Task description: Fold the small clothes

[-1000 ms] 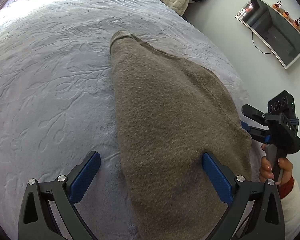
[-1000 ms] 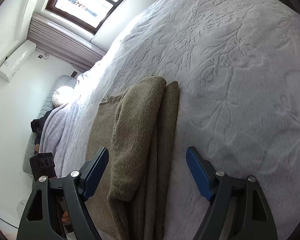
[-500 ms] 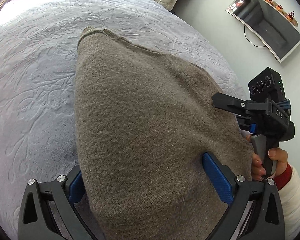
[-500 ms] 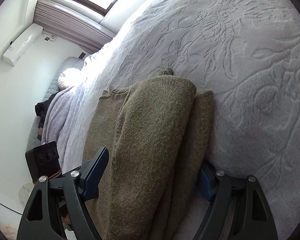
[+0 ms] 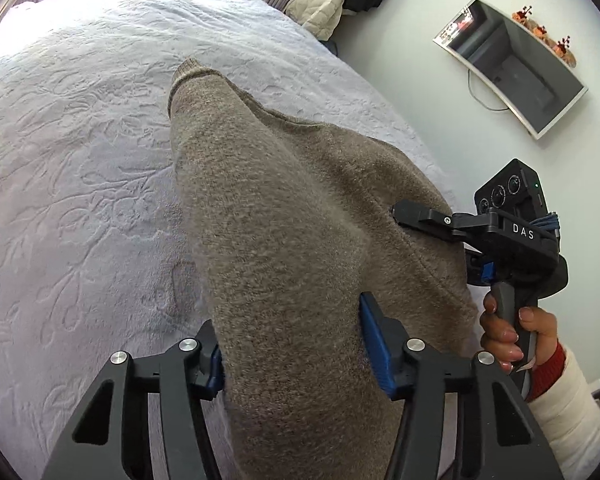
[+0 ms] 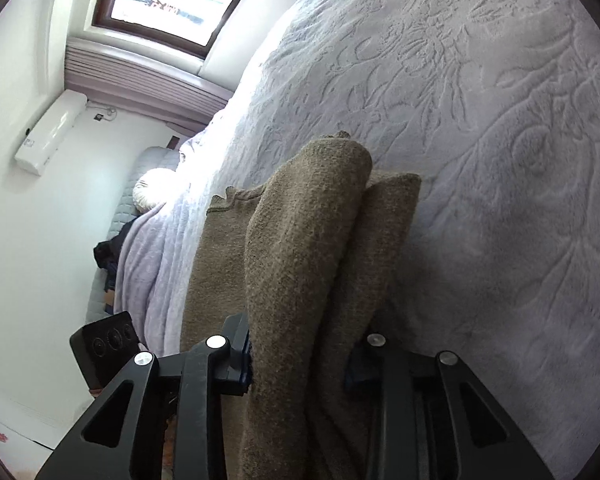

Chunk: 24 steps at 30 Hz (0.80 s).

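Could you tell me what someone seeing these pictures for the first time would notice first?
A thick brown knitted sweater fills the middle of both views, lying partly folded on a pale lilac embossed bedspread. The left gripper and the right gripper are each closing their jaws on its near edge, with bunched fabric between the blue pads. Off the bed, a wall-mounted screen hangs at upper right in the left view and a bright window at upper left in the right view.

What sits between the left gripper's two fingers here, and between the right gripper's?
The brown sweater fills the gap of the left gripper in the left wrist view; its folded layers sit in the right gripper in the right wrist view. Both are closing.
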{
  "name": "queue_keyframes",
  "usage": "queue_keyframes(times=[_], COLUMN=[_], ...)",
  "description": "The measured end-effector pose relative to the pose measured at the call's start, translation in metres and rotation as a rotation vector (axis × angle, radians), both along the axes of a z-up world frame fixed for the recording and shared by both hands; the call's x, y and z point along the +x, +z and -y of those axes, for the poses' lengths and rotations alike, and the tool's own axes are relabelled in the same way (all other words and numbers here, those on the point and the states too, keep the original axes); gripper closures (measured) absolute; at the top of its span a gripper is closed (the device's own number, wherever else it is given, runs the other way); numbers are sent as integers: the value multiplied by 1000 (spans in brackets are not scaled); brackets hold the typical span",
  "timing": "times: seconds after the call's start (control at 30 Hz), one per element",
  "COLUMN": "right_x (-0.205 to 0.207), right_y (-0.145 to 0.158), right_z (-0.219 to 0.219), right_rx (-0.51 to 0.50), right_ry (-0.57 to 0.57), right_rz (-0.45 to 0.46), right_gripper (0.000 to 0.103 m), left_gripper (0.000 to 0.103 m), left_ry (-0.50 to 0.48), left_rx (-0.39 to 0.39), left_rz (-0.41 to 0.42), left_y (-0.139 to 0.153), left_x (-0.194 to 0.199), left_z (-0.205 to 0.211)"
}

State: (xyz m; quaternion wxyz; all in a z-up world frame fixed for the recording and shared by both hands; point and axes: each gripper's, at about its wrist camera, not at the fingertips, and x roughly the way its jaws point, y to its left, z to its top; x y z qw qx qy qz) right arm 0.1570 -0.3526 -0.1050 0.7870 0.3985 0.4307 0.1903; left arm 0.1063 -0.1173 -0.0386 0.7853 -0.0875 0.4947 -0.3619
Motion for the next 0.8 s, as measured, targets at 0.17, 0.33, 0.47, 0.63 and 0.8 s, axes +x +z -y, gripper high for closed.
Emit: queue_keyframes(times=[0.17,0.33,0.47,0.63,0.8], right_x=[-13,-30,-46,-63,-68], right_y=[30,53,72,78,73], right_z=[-22,-44,-64,-89,-117], right_rx=[-27,-16,-23,-9,11], right_ry=[29,28,53,90,117], right_rz=[15,6,23,26,7], right_gripper=[69,69,69,69,69], left_gripper=[46,46,46,46,46], left_ry=[-20,-37,-36,-21,16], left_rx=[-1,-1,-10,27,44], left_rz=[27,55,90,142,131], left_y=[22,45,62,73,71], left_x=[-25,-50,-75,-105,-120], left_z=[-13,-31,-58,-87,-117])
